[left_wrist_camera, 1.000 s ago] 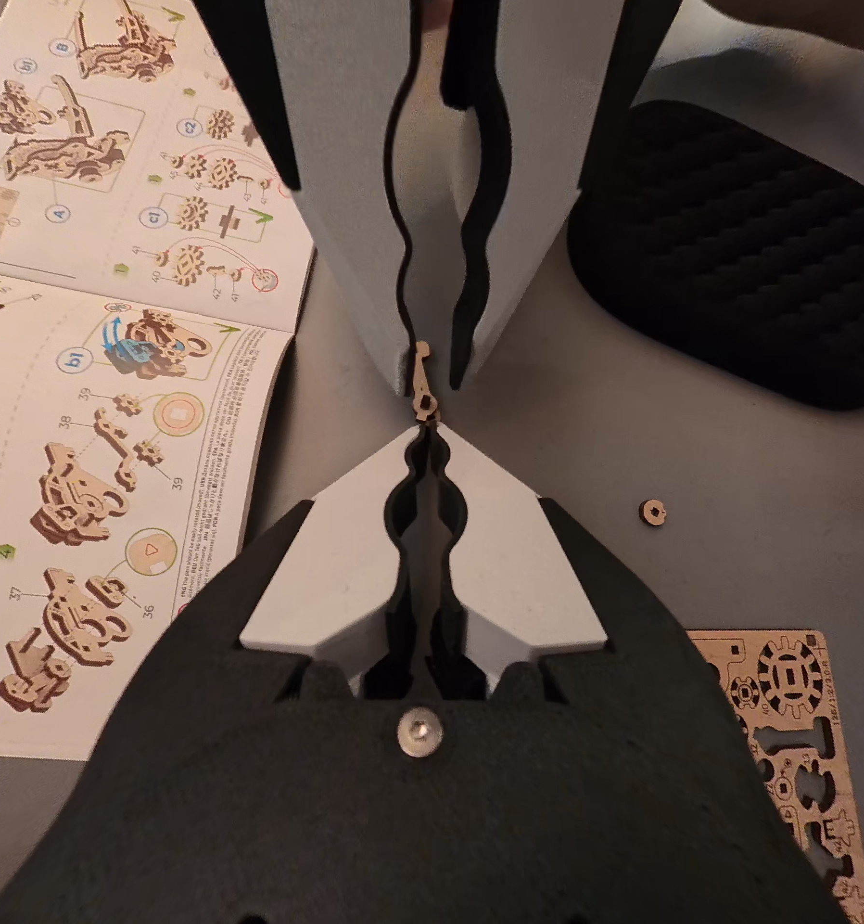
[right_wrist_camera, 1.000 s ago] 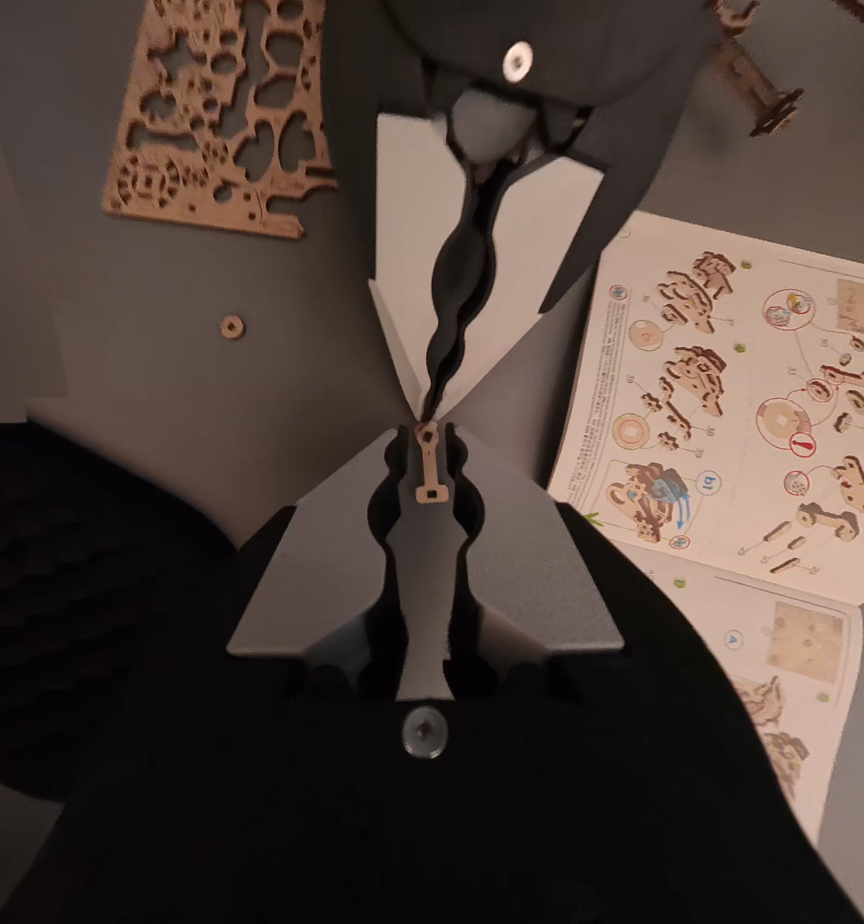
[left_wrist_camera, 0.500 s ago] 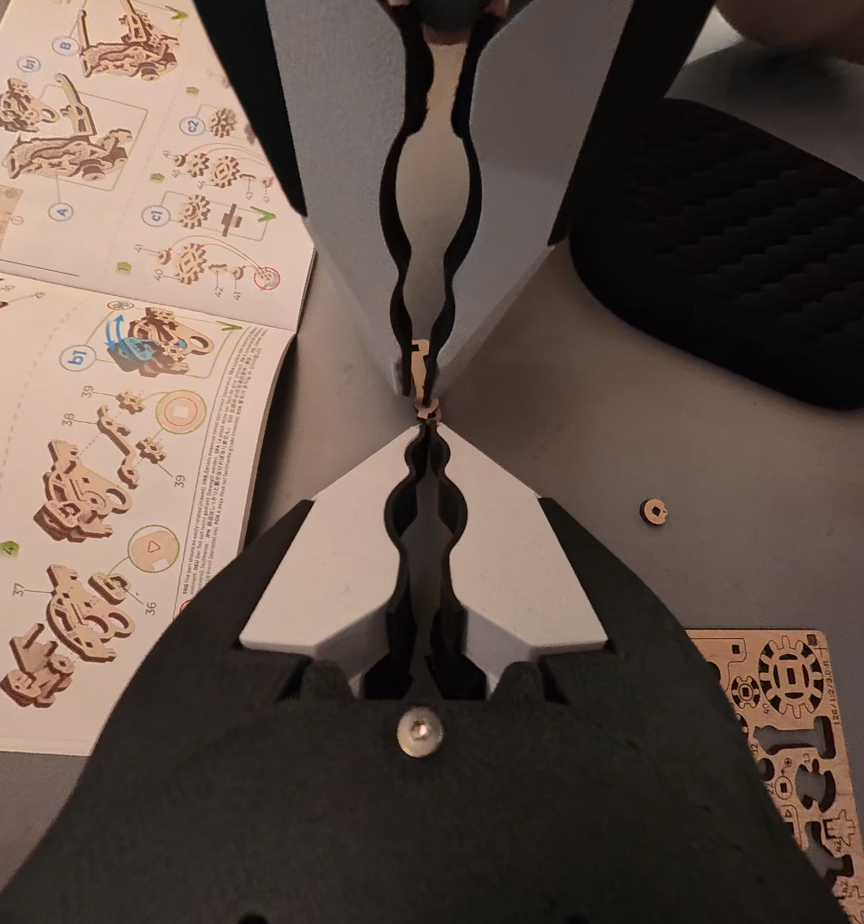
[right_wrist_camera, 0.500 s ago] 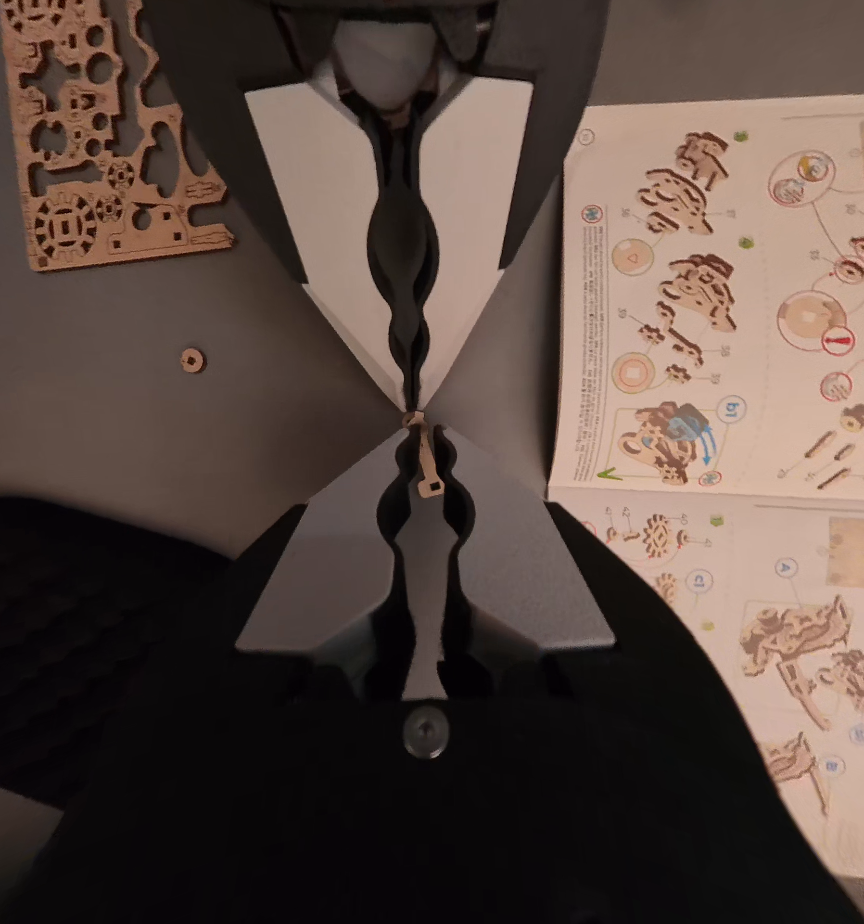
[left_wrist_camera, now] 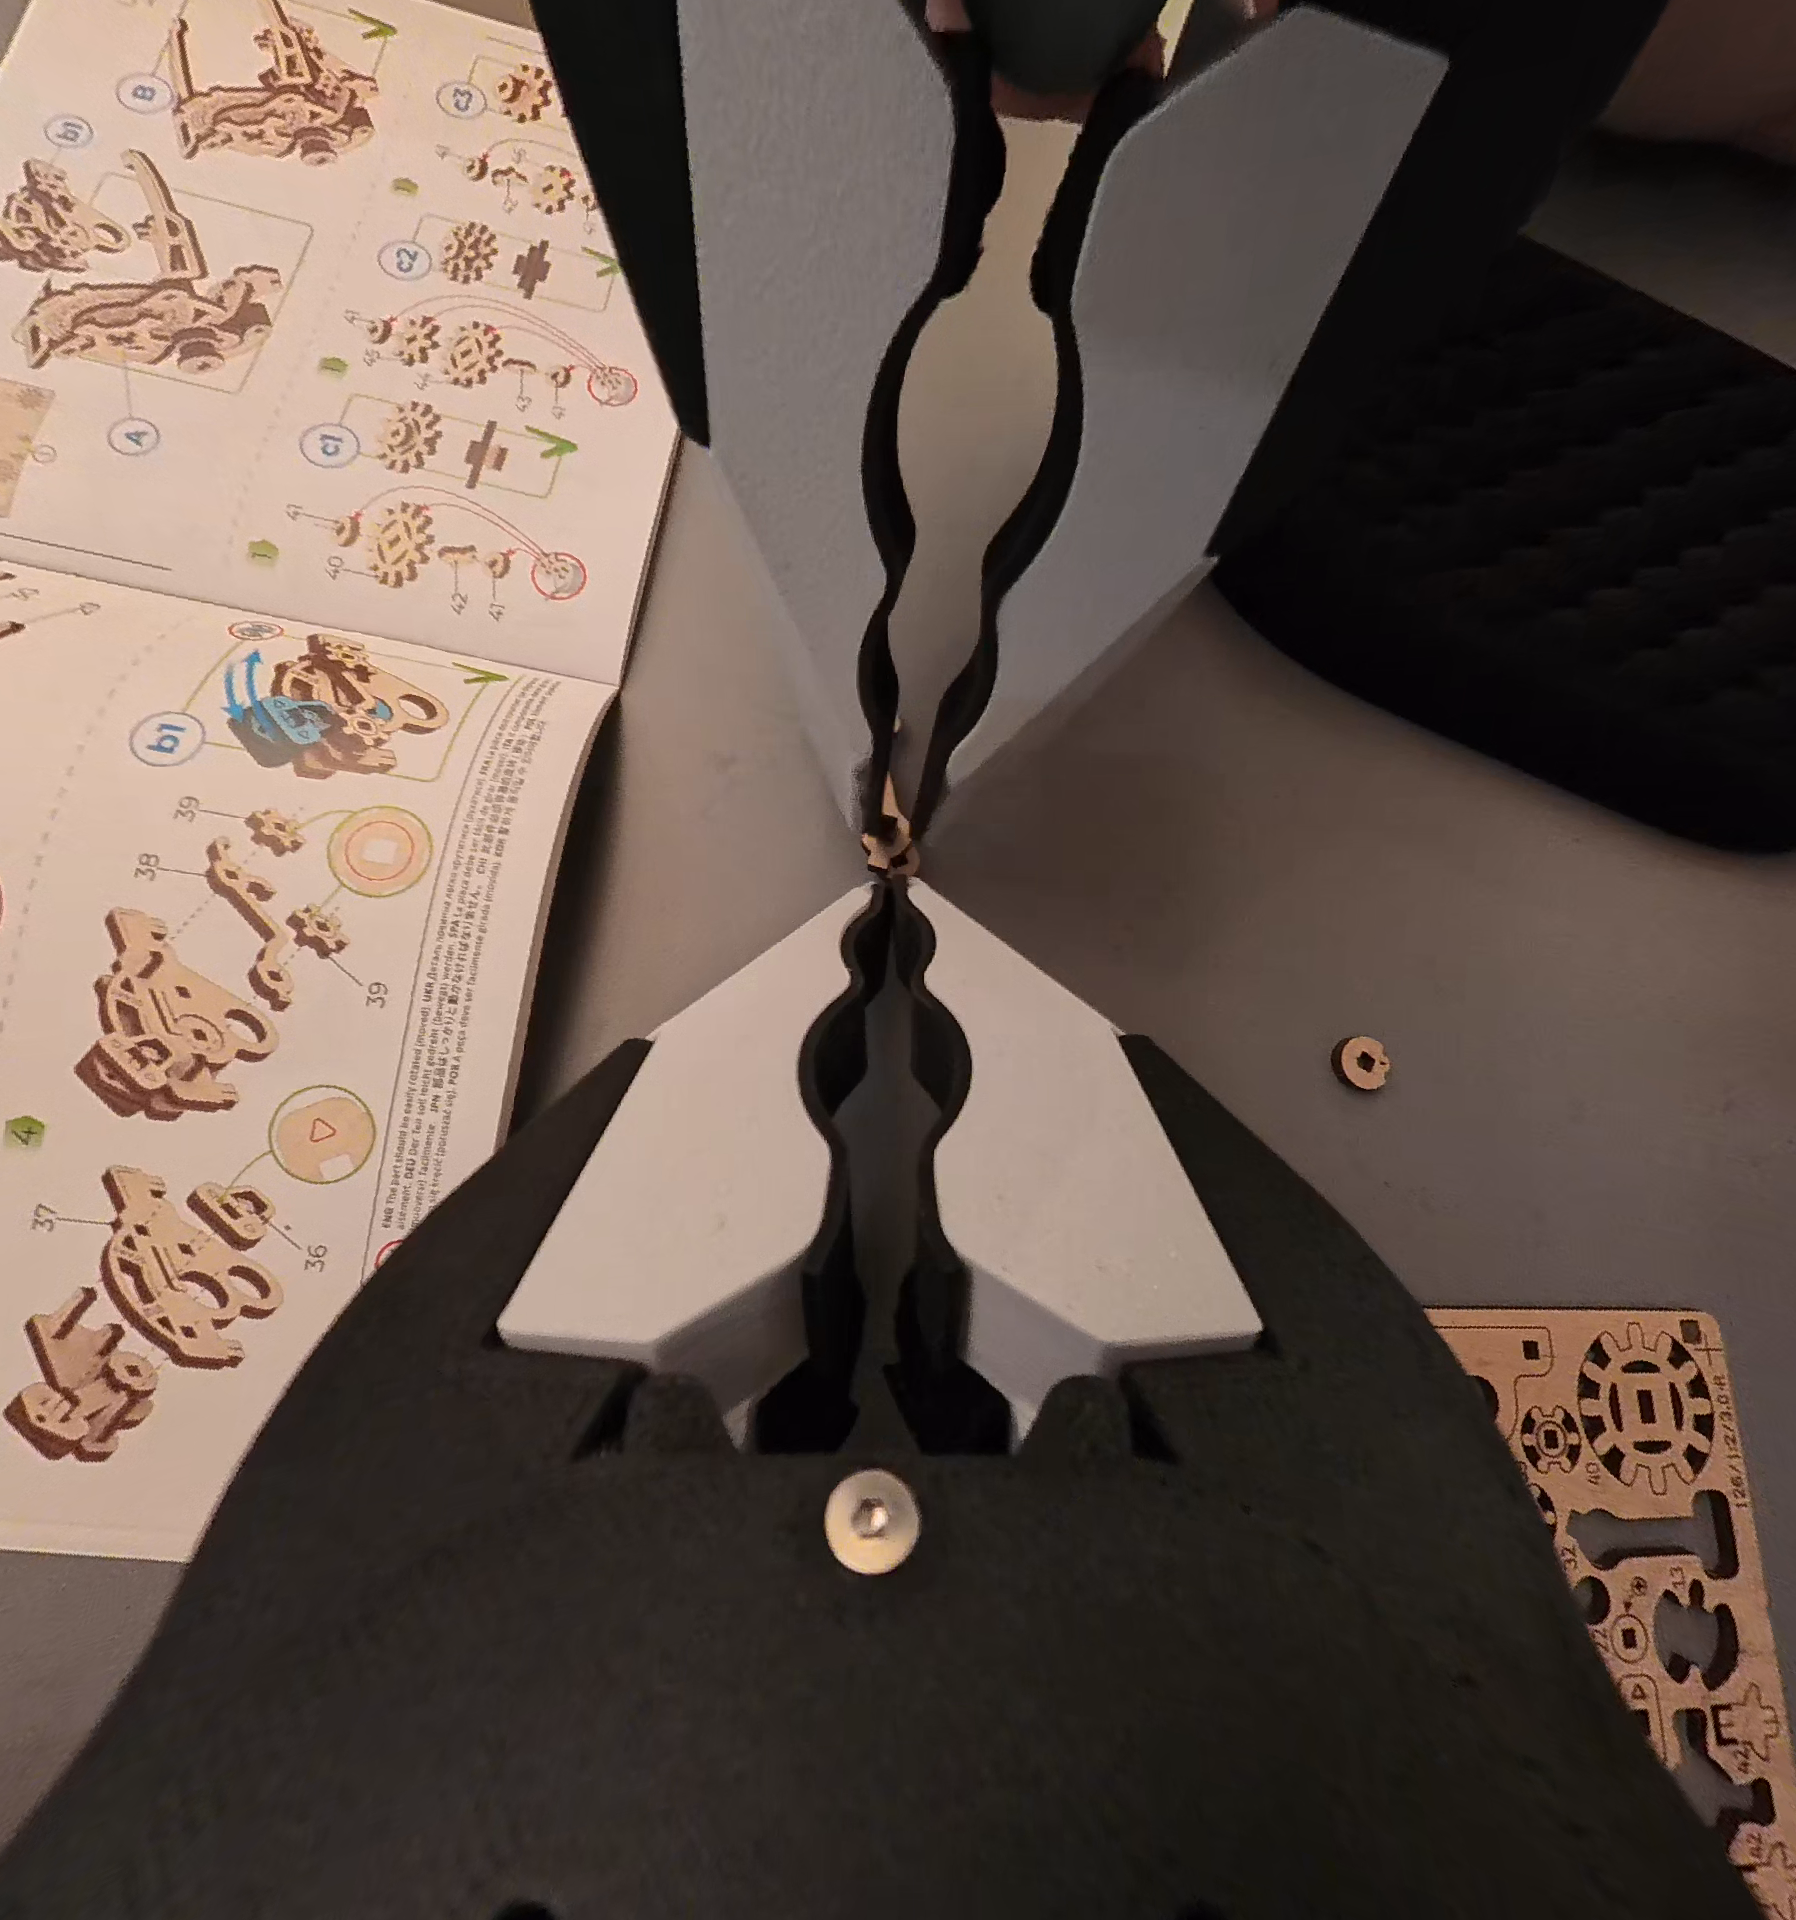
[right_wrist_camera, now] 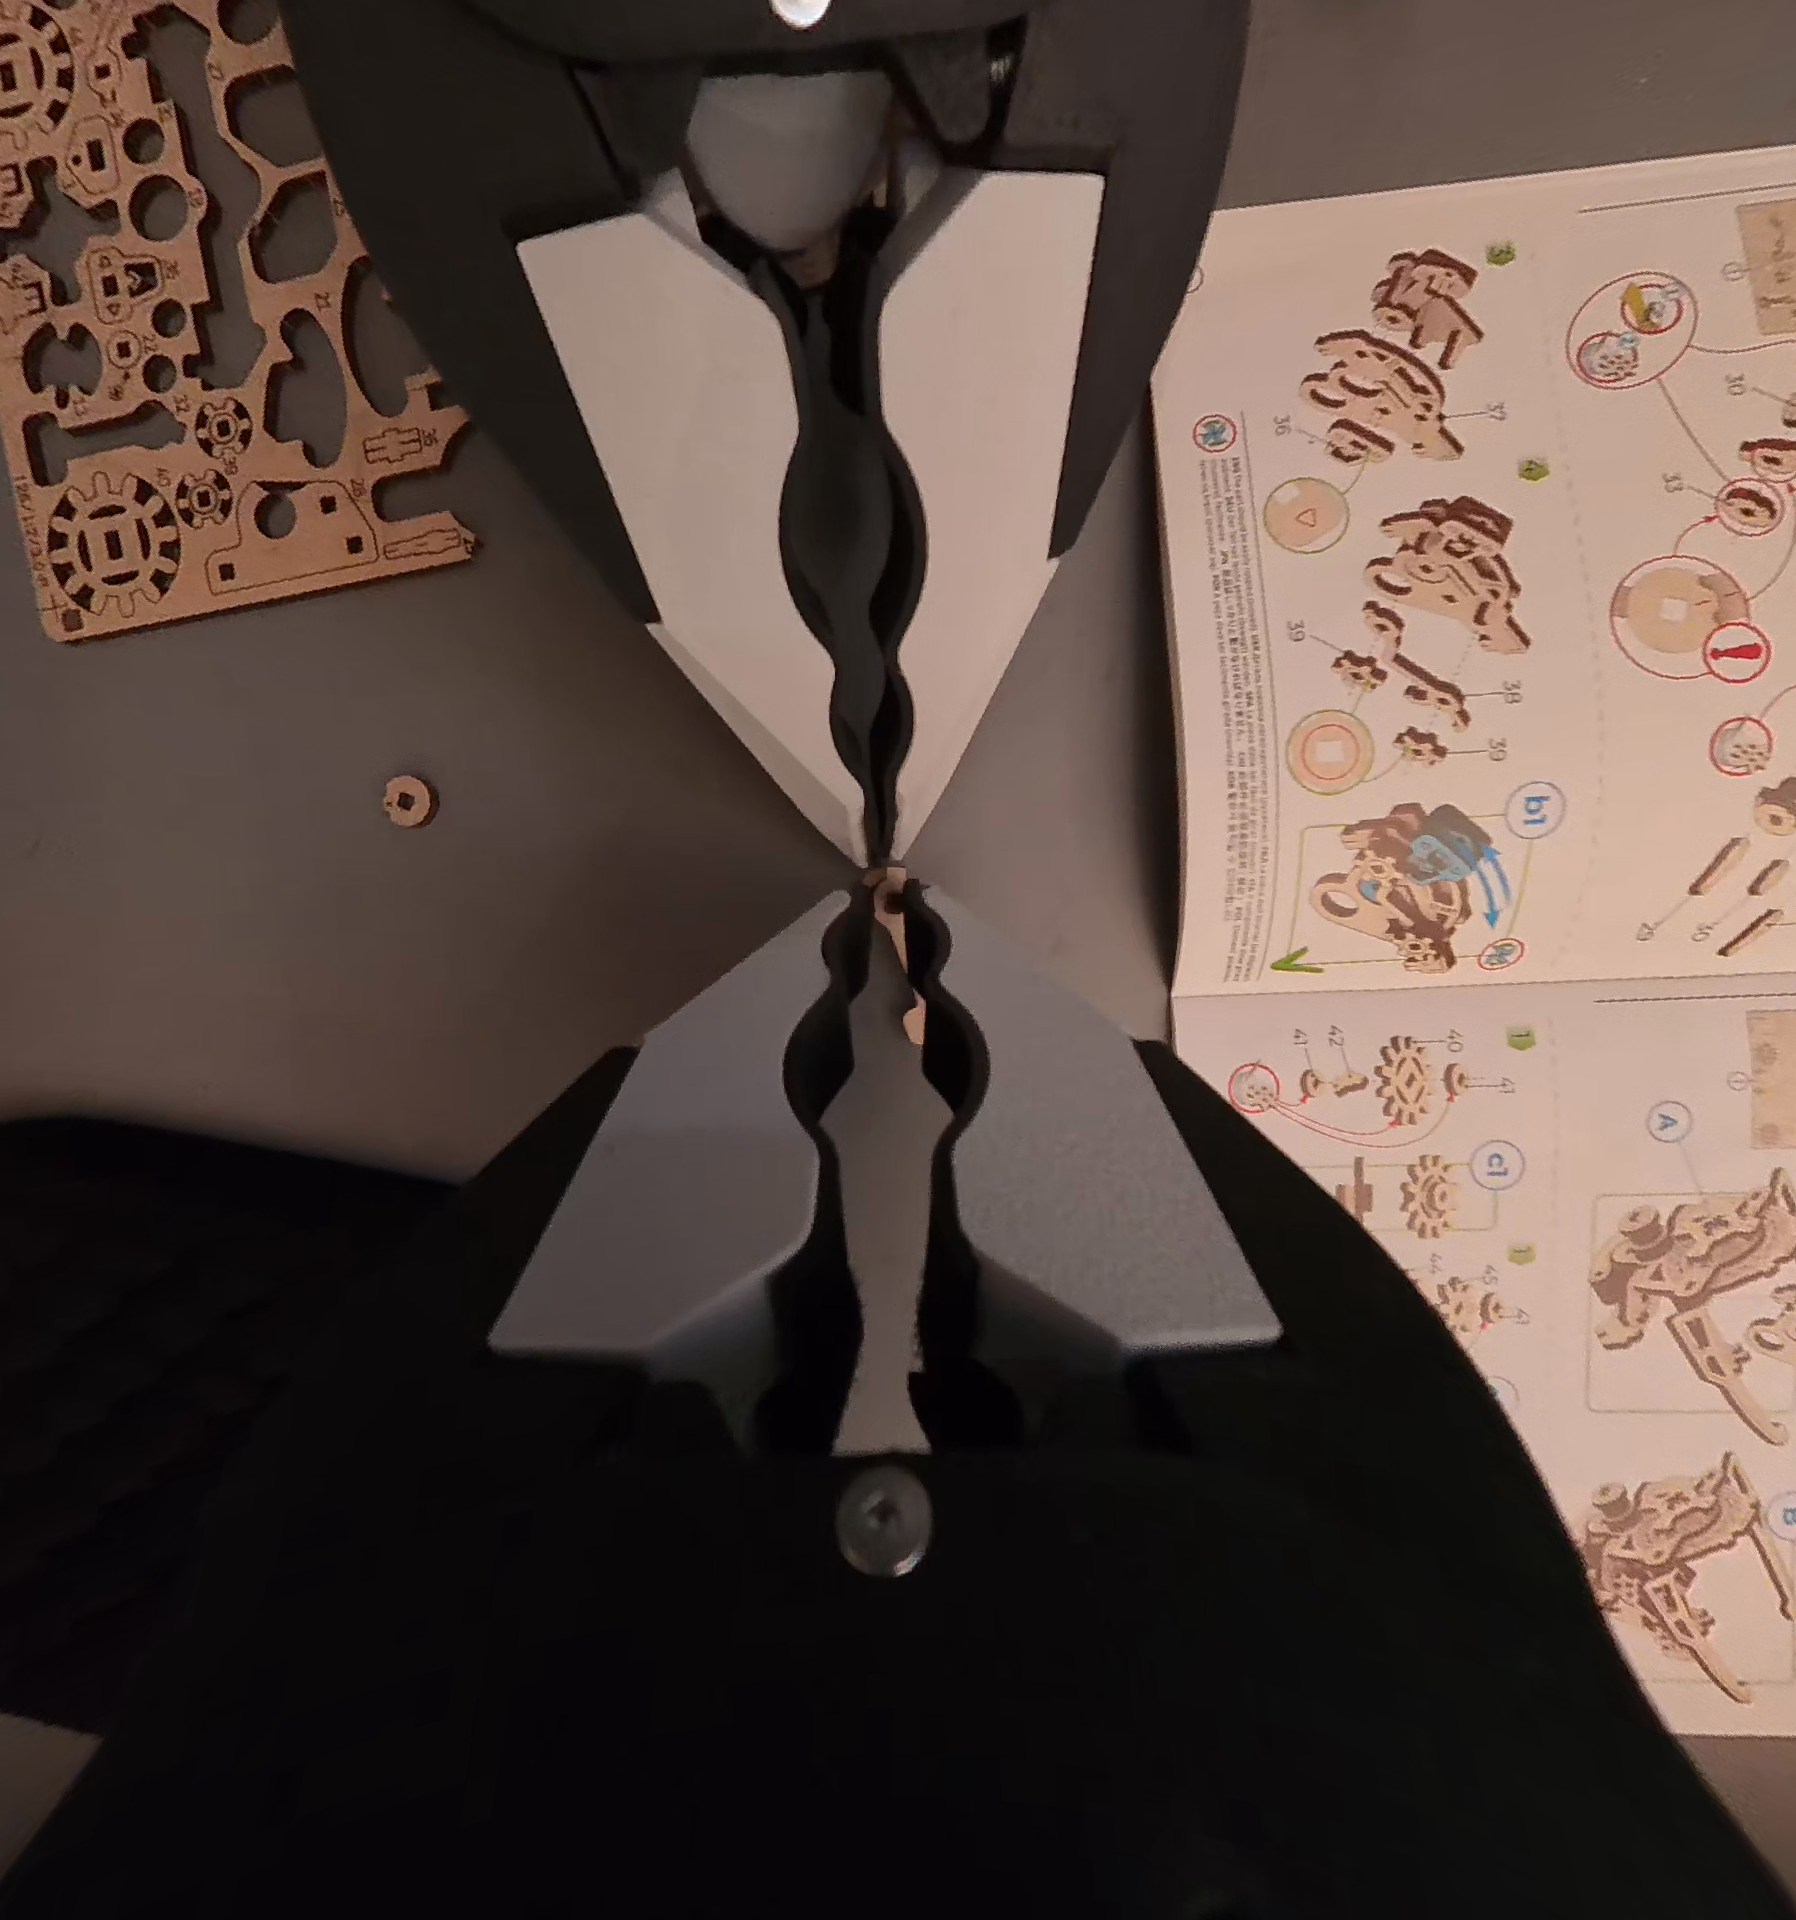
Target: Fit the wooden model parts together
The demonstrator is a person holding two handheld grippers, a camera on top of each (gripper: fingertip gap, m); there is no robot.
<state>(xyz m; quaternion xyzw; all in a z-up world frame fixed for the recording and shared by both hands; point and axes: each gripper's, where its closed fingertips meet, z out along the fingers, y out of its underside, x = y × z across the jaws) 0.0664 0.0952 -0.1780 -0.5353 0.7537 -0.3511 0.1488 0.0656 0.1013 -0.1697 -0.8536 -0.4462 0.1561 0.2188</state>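
Wooden lever (right_wrist_camera: 902,961) pinched in right tool (right_wrist_camera: 889,896) meets left tool (left_wrist_camera: 886,902) tip-to-tip.

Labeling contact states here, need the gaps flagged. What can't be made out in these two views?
- Left wrist view: whatever the left gripper pinches is hidden between its tips.
- Both views: whether the wooden strip in the right gripper has seated; the joint is too small.
- Parts sheet and instruction booklet: cut off by edges.

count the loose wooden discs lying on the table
1: a small disc on the grey table, beside the part sheet. Others may be hidden under the grippers.
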